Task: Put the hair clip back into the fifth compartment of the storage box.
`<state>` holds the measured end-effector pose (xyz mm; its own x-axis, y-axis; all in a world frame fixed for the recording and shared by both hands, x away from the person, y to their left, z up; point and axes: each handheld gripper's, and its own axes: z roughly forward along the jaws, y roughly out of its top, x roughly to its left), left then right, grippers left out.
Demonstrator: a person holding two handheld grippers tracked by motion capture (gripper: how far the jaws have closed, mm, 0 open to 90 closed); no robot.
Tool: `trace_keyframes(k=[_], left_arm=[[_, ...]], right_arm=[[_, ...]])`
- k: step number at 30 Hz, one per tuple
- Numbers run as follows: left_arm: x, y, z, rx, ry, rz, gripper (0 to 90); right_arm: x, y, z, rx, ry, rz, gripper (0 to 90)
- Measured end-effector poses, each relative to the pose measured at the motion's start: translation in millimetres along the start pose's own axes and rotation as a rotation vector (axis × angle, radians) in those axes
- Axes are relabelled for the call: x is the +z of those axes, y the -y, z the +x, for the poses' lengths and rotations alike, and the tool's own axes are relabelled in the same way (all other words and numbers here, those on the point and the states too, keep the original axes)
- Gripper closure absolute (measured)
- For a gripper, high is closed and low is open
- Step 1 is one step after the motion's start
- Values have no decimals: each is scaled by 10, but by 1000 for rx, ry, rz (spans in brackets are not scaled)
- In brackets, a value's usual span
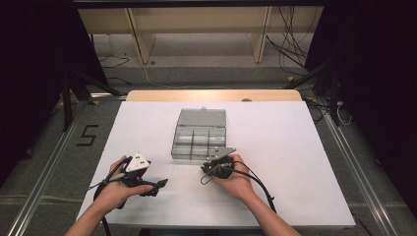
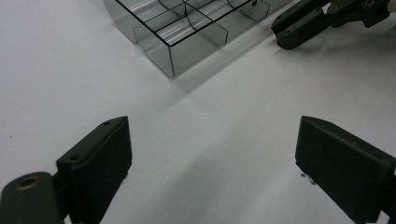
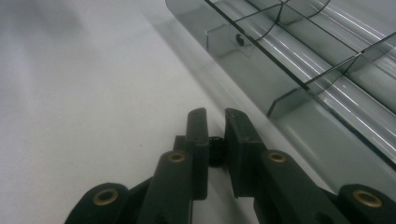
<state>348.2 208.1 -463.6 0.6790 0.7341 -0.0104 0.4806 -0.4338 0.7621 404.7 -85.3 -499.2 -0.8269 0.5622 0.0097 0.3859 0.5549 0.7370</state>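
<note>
The right gripper (image 3: 215,128), jaws pinched on a small black part (image 3: 215,144), sits just beside the near wall of the open compartment box (image 1: 199,140), nearer than the spread left gripper (image 2: 210,172).

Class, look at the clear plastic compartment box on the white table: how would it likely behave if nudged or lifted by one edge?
The box looks thin-walled with bare compartments, so probably light and easily slid on the smooth table. Its hard, glossy plastic suggests stiff but slippery under a tool. The lid lies open behind, so lifting one edge may make it flap or tip.
</note>
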Motion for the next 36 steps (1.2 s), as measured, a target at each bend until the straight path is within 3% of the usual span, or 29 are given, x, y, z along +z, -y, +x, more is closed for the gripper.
trace_keyframes(k=[36], left_arm=[[-12,12,36,6,-14,7,108]], right_arm=[[-57,-30,14,13,0,-32,810]])
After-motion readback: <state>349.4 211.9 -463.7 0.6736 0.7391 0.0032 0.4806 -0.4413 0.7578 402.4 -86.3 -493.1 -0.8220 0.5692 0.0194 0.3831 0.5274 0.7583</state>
